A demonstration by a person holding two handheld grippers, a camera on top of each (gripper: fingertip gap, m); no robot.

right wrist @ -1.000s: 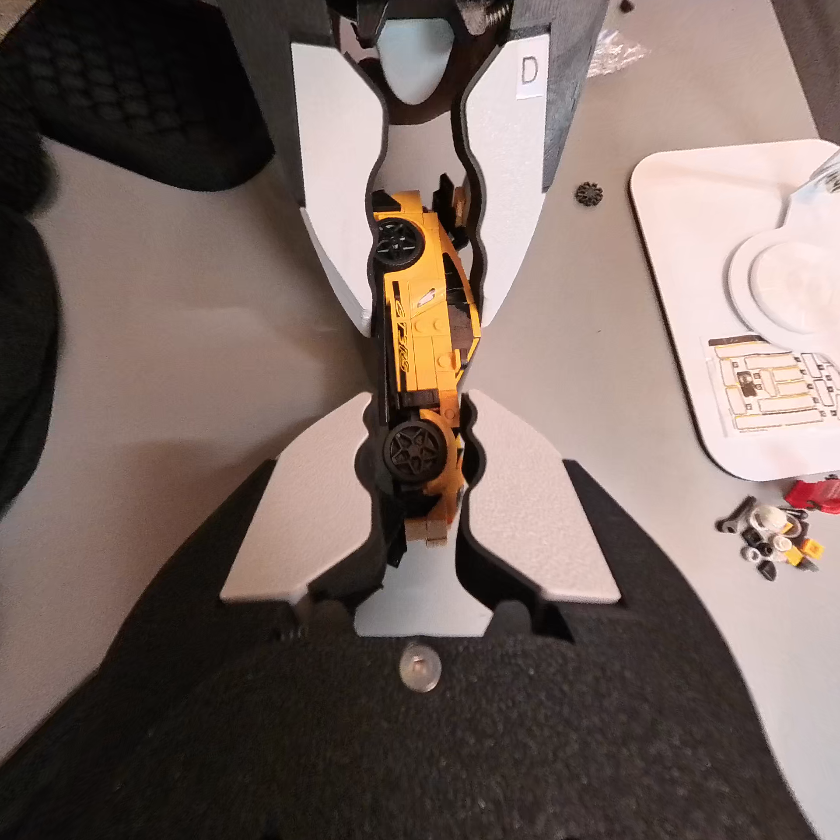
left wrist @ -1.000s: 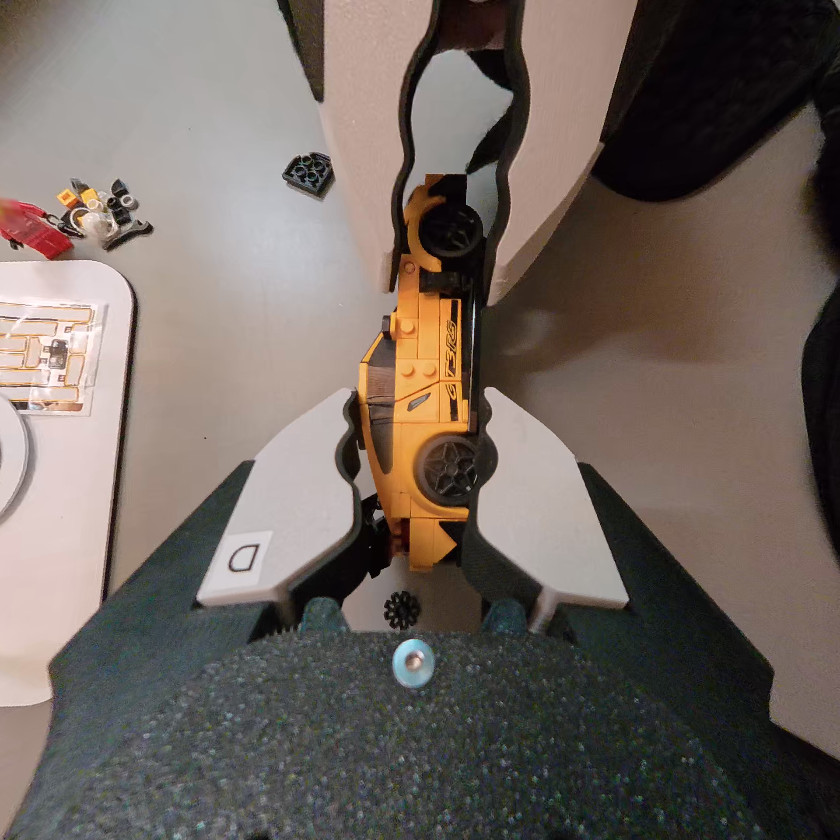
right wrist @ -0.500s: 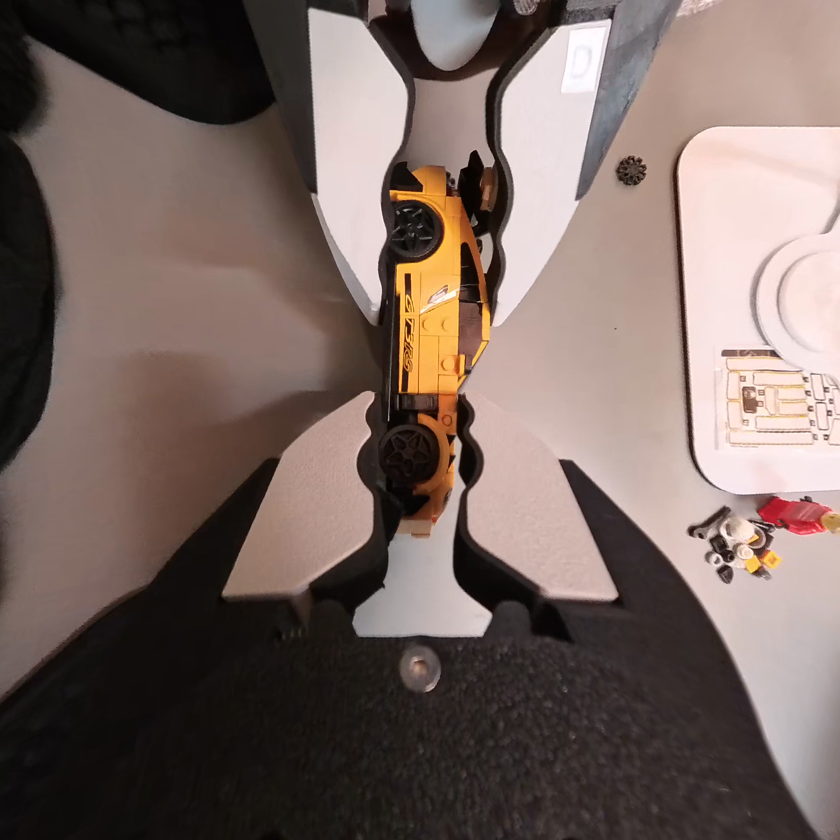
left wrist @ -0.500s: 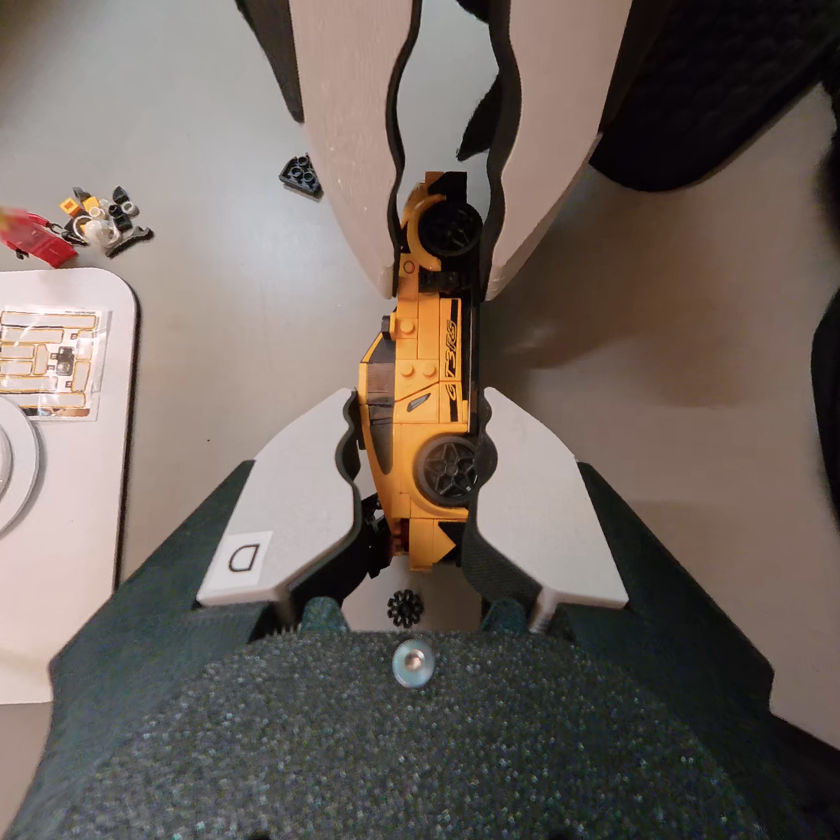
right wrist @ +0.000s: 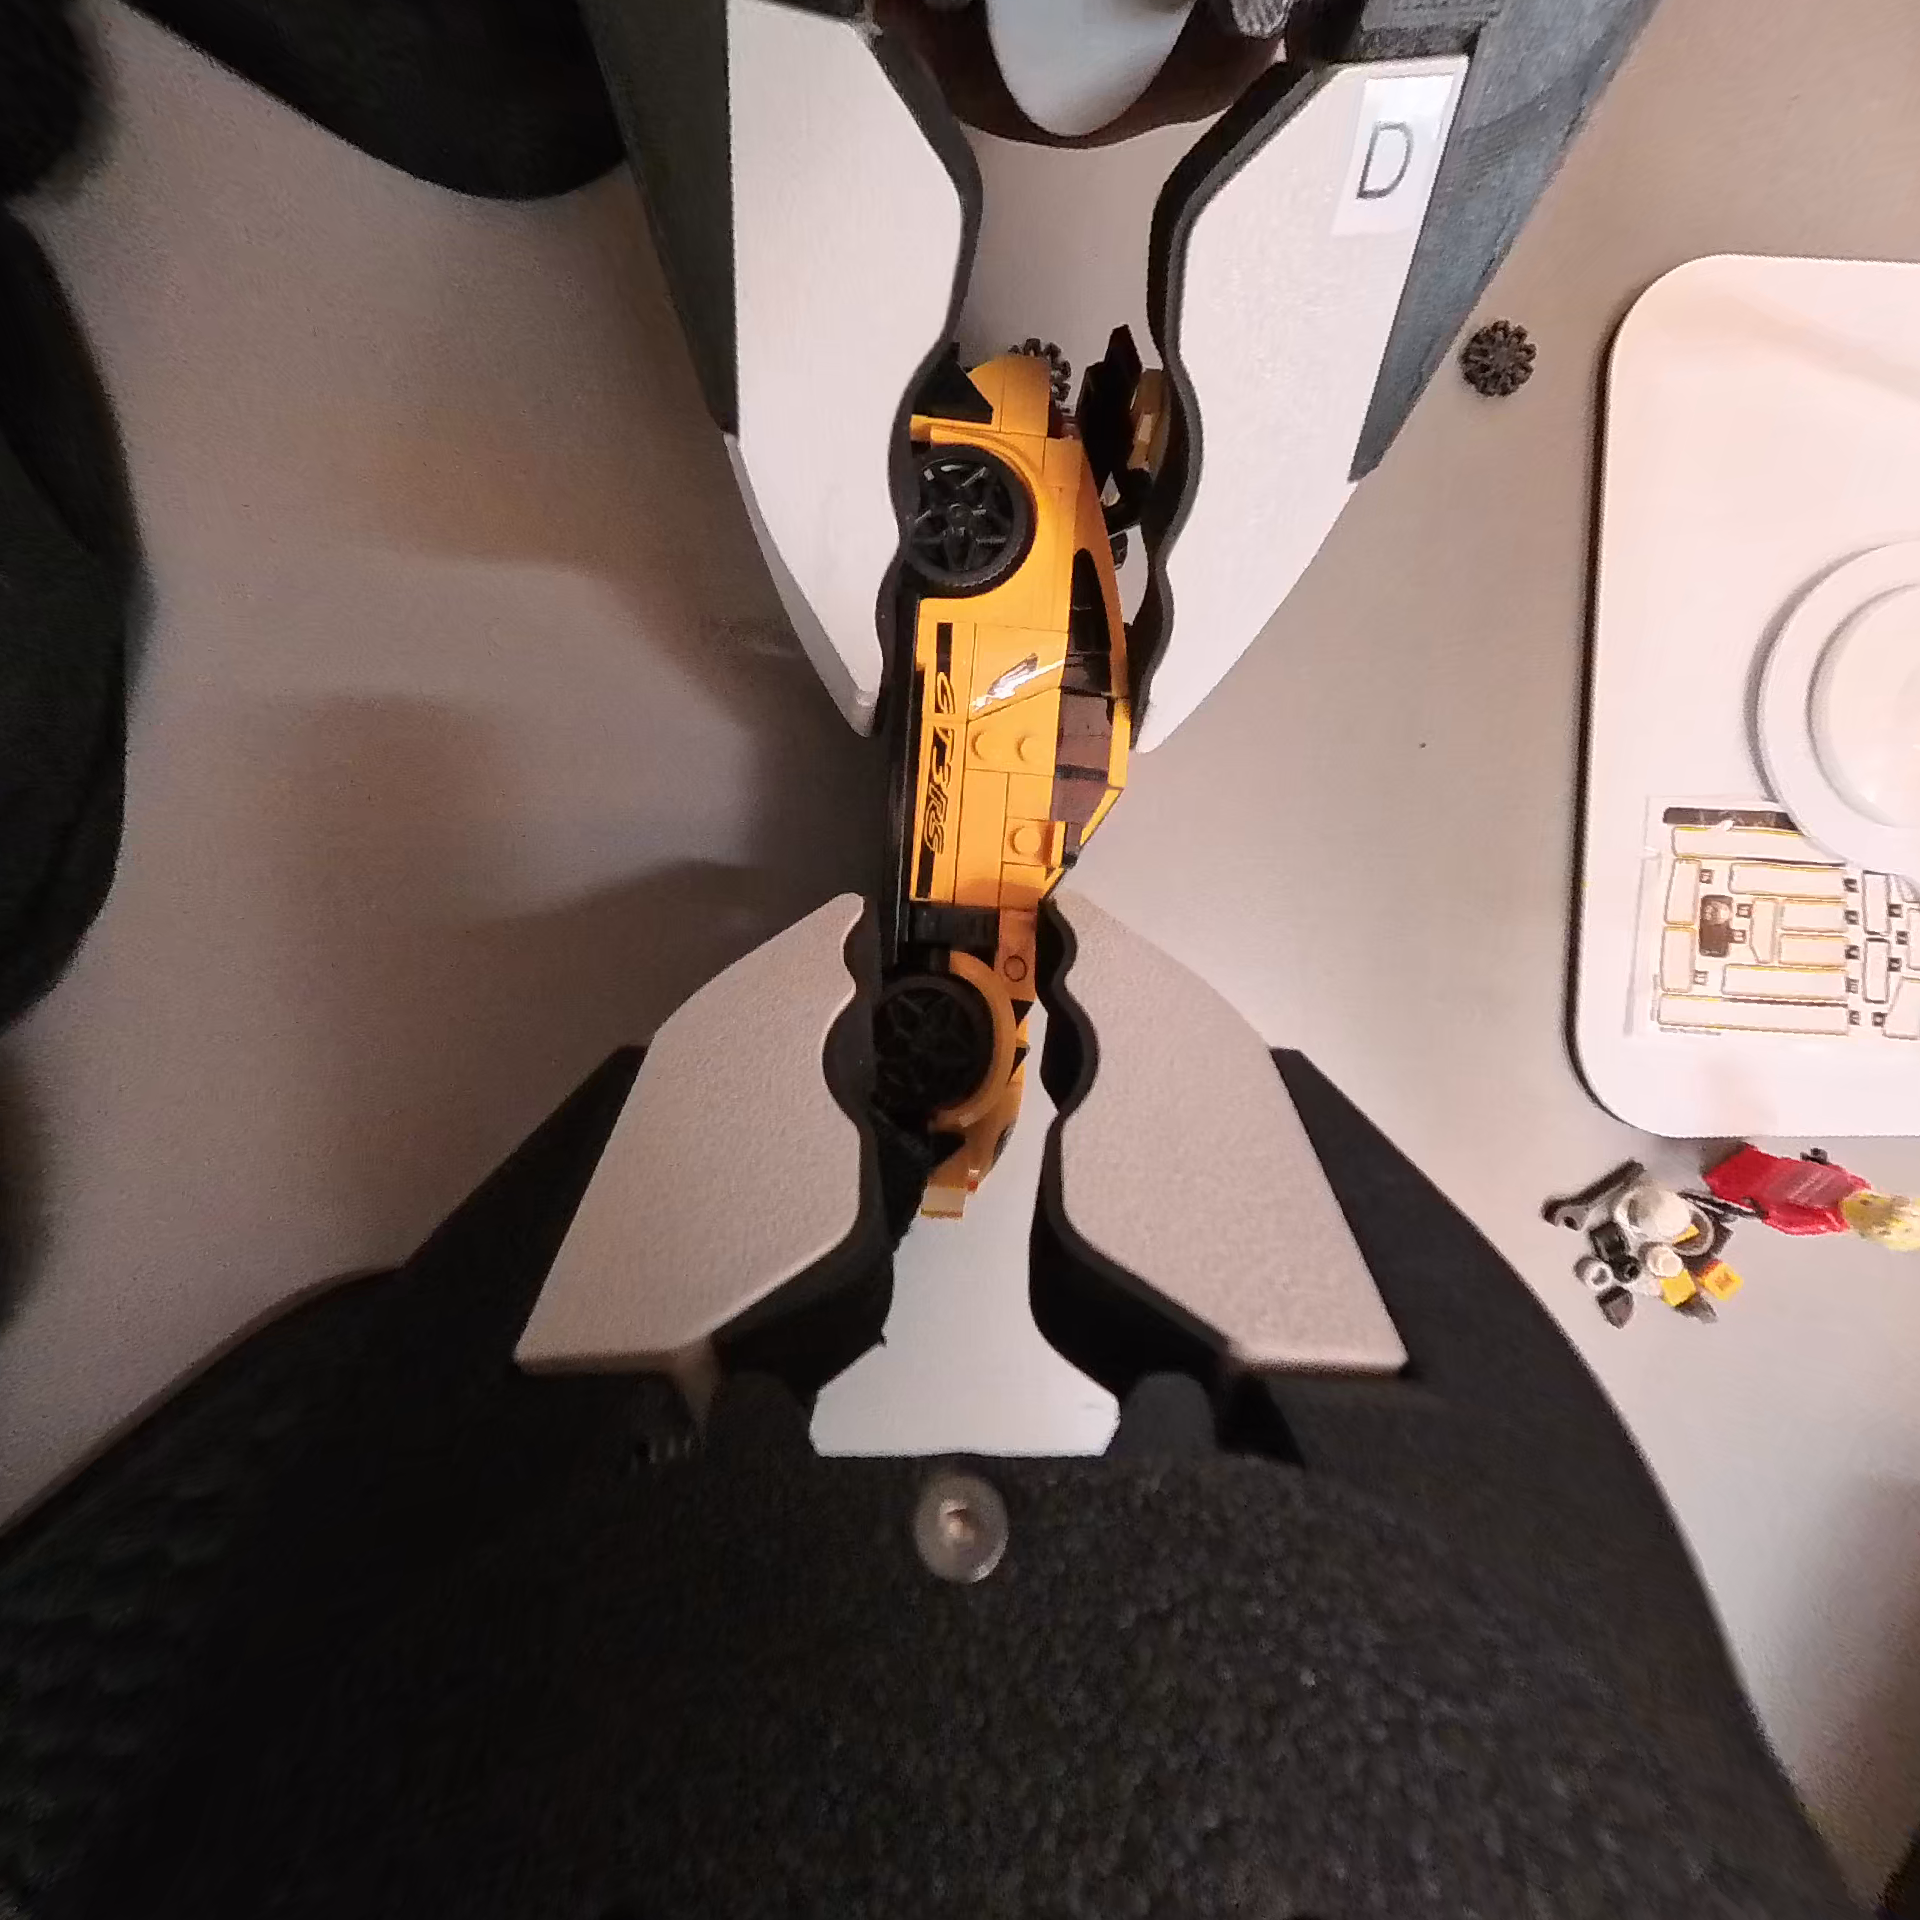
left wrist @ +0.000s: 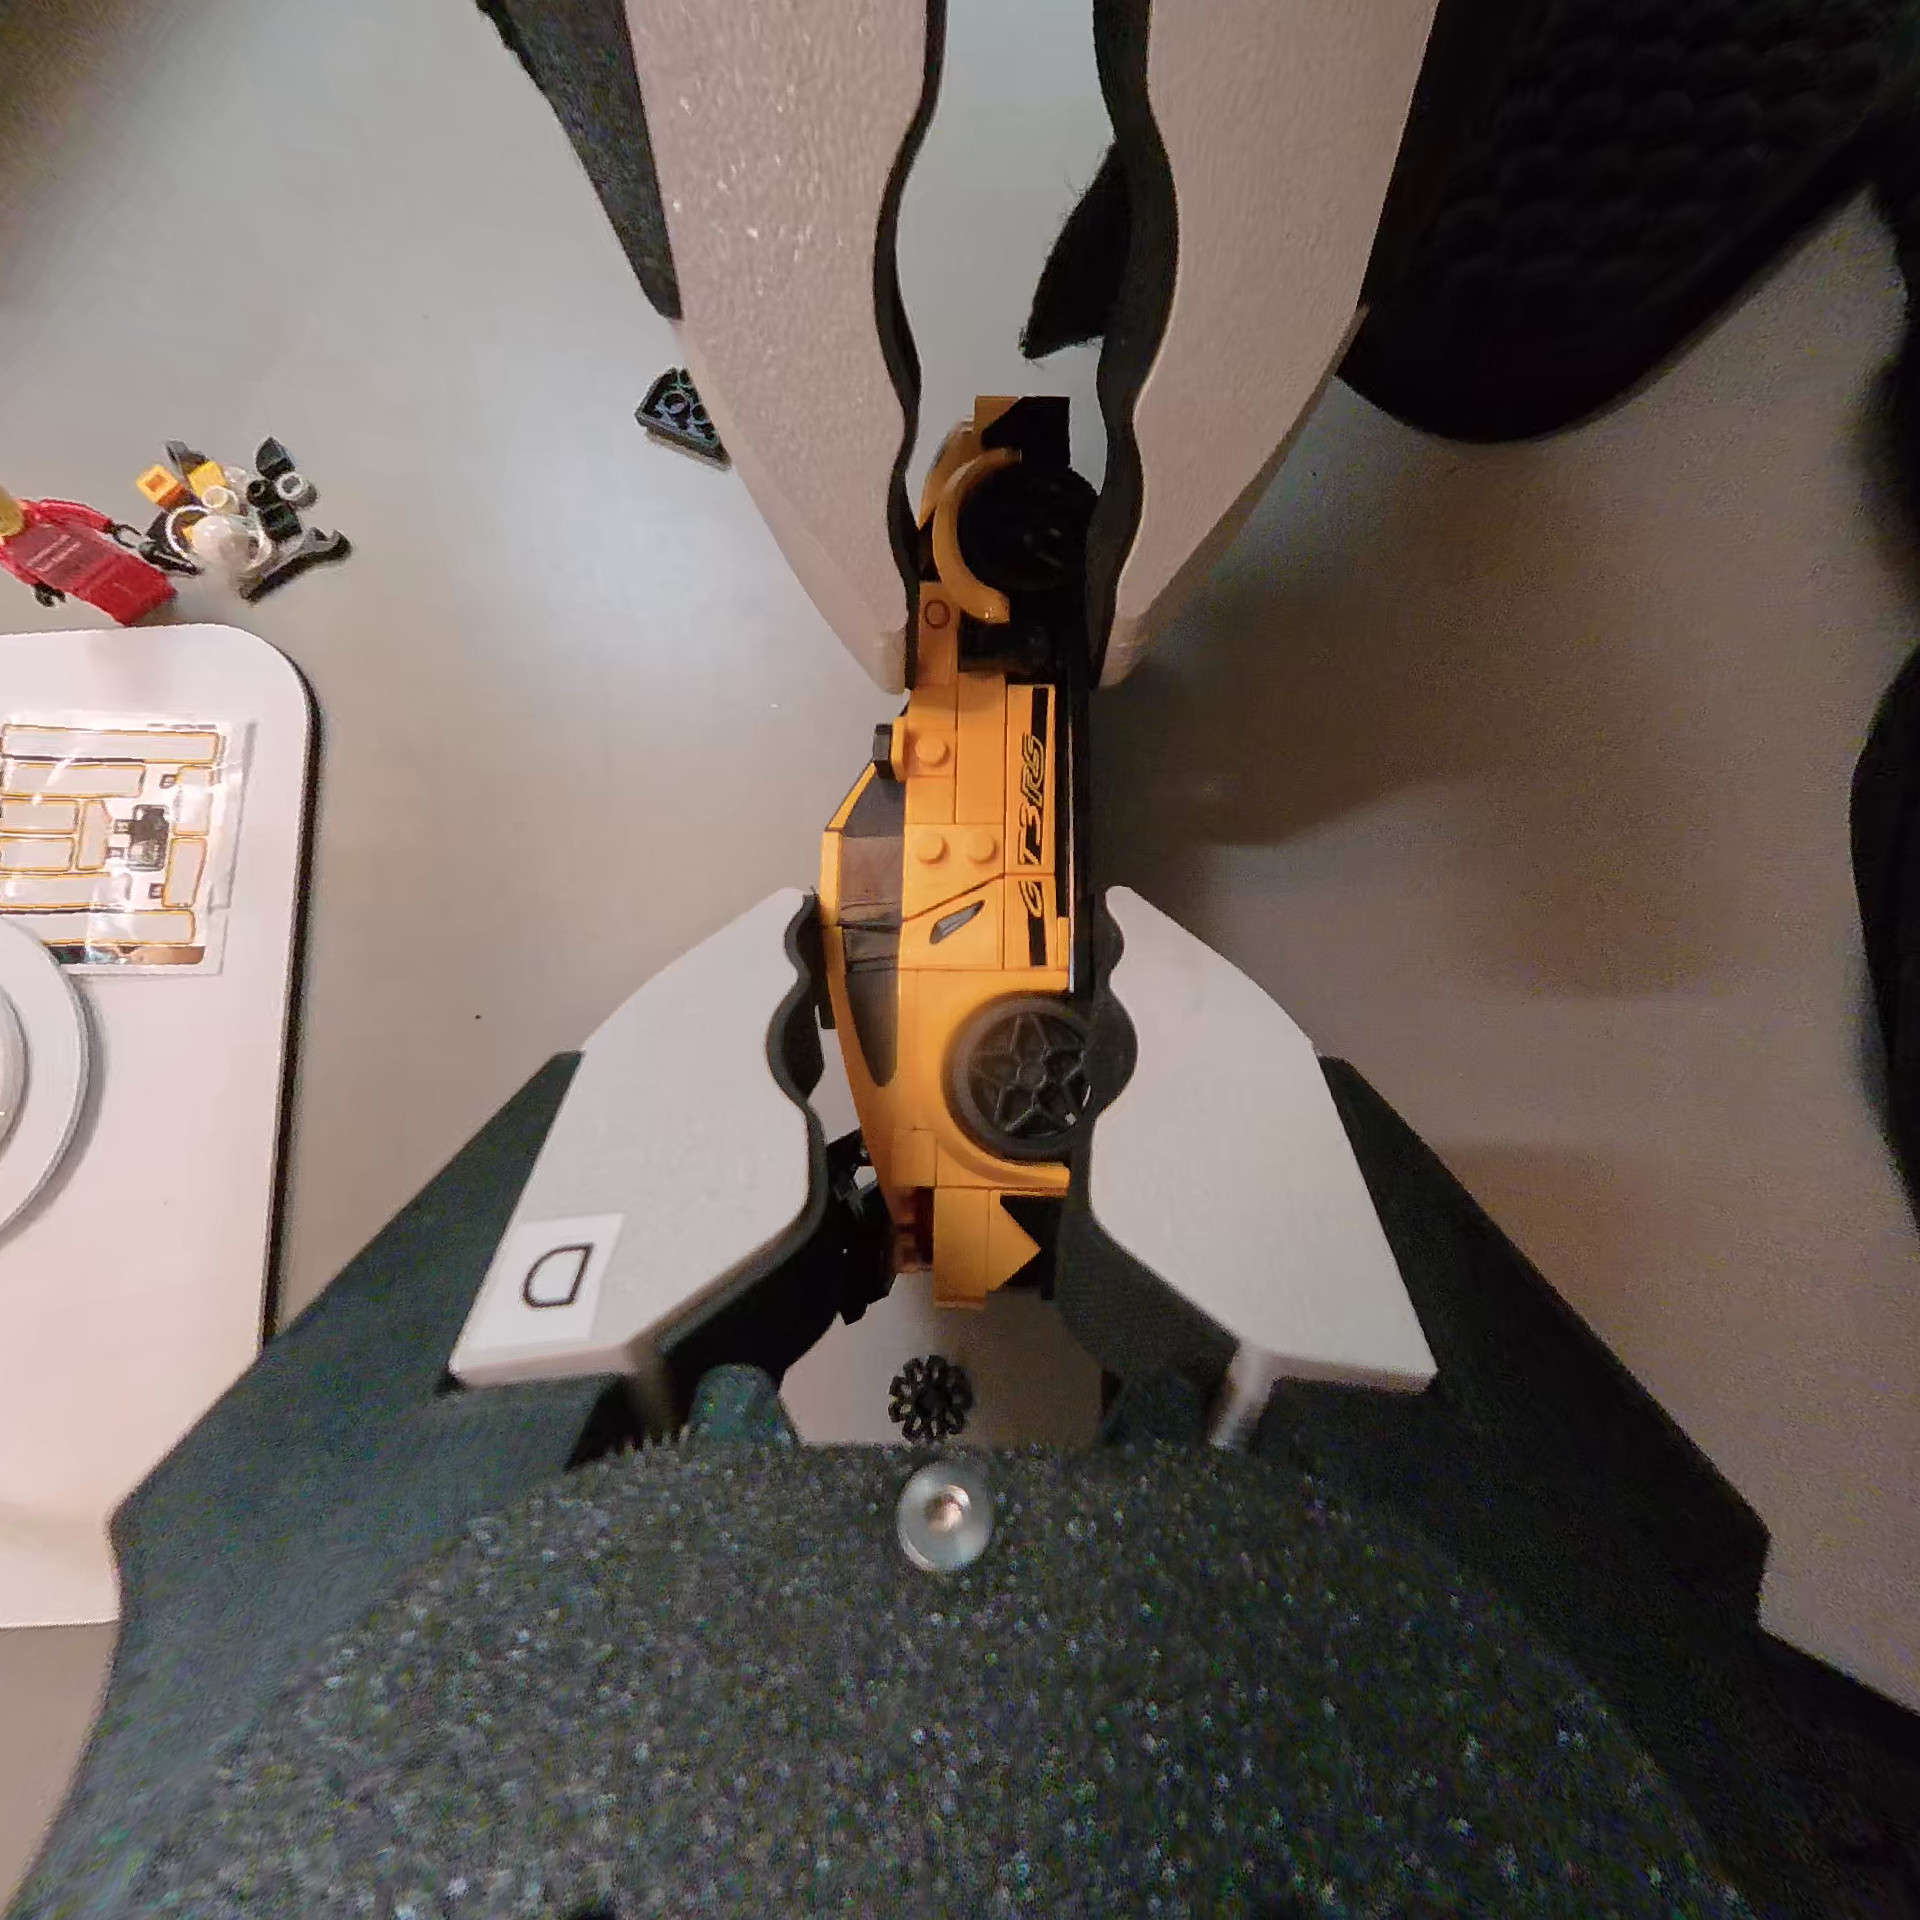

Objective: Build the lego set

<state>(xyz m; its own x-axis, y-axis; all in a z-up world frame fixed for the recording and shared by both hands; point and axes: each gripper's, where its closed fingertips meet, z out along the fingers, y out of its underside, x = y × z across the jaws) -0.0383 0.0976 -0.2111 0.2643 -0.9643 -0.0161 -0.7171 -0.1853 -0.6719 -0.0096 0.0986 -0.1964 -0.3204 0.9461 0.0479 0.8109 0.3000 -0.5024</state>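
A yellow lego car [left wrist: 966,935] with black wheels is held on its side above the grey table, between both grippers. My left gripper [left wrist: 956,904] is shut on its rear end, pads on the roof and the underside by the rear wheel. My right gripper [left wrist: 1003,665] comes in from the opposite side and is shut on the front end around the front wheel. In the right wrist view the car [right wrist: 997,748] runs from my right gripper [right wrist: 956,909] up to my left gripper [right wrist: 1003,727].
A black gear-like piece [left wrist: 928,1397] lies on the table under the car; it also shows in the right wrist view [right wrist: 1497,356]. A heap of small pieces [left wrist: 244,509] and a red piece [left wrist: 73,556] lie near a white tray [left wrist: 187,1143] holding a sticker sheet [left wrist: 114,842]. A small black plate [left wrist: 681,405] lies farther off. The tips of both grippers are at nearly the same place.
Both grippers keep their hold on the car. The two grippers have drawn a little closer, each filling more of the other's view, and the car has shifted slightly over the table.
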